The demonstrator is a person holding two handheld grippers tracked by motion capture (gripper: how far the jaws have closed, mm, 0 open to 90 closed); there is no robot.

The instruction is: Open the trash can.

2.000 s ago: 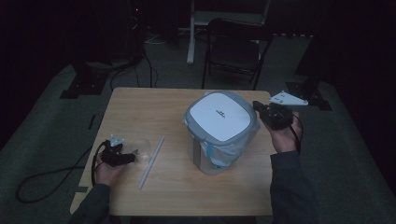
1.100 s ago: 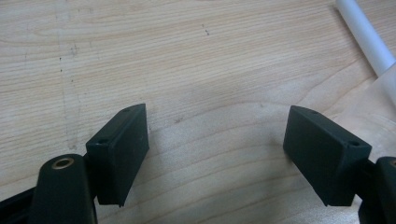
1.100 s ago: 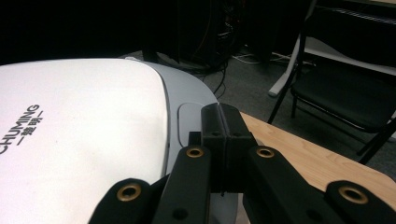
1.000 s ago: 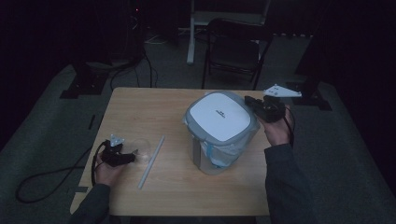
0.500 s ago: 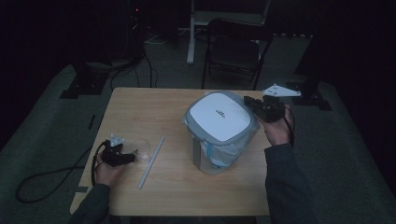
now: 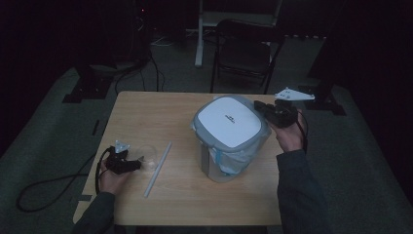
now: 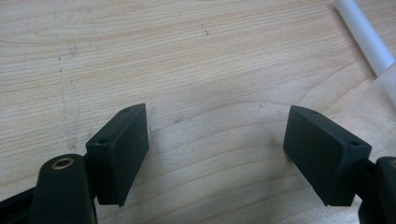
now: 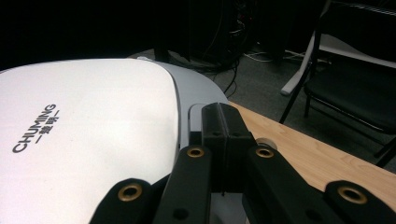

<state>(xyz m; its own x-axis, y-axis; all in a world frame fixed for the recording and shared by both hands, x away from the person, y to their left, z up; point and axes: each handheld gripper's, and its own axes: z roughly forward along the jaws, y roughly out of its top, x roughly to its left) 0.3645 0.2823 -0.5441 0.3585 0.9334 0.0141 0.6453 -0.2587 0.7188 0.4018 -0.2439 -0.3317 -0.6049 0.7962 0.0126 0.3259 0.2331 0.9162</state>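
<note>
Nearest, on the wooden desk: left tongs, held low at the desk's left edge, jaws spread wide with bare wood between them, gripping nothing. Just beside them, a clear film or bag, hard to make out, and a white tube lying flat, running away from the front edge. Mid-desk, right: bin, upright, lined with a pale bag whose rim spills out under the lid. Lid white with a grey border, closed and level. Right tongs, jaws pressed together with nothing between them, tips at the lid's far right edge; whether they touch it is unclear. Beyond the desk: black folding chair on a dark floor.
</note>
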